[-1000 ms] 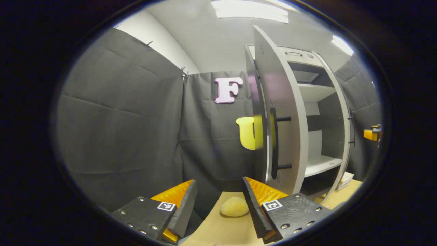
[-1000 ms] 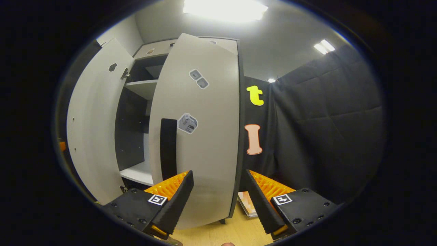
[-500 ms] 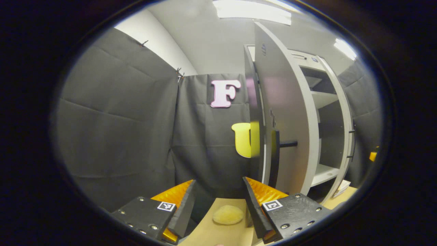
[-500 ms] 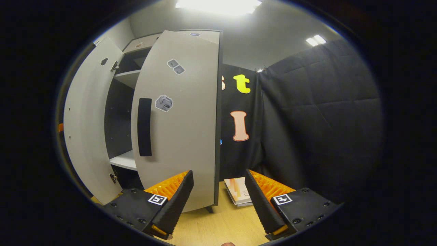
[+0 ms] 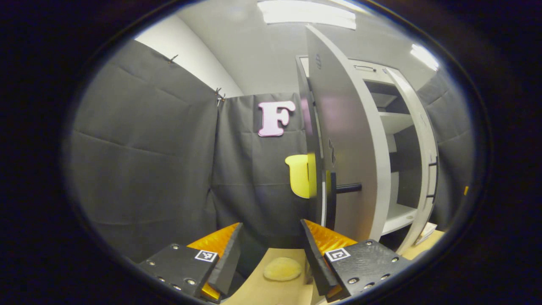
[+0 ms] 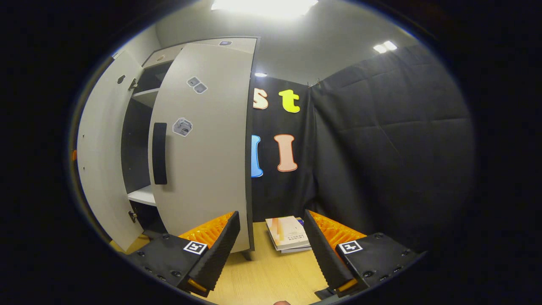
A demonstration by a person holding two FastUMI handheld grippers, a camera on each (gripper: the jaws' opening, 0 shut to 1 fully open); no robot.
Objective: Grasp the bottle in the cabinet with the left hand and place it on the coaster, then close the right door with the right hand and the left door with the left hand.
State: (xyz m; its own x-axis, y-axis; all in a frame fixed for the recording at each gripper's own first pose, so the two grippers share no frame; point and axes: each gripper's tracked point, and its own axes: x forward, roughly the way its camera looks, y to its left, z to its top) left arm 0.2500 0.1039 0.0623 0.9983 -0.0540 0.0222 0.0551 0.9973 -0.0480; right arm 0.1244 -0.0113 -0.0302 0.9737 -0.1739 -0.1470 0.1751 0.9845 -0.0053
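Right door (image 6: 203,144) has swung further across the right gripper view, uncovering more wall. Left gripper (image 5: 271,258) and right gripper (image 6: 271,250): both fingers spread, holding nothing. One coaster (image 5: 282,269) on the bench (image 5: 262,290), no bottle on it. Two doors ajar; left door (image 5: 343,144).

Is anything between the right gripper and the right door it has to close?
Nothing visible. The right gripper is open and empty, and the right door stands ajar just ahead to its left; the books lie aside on the table.
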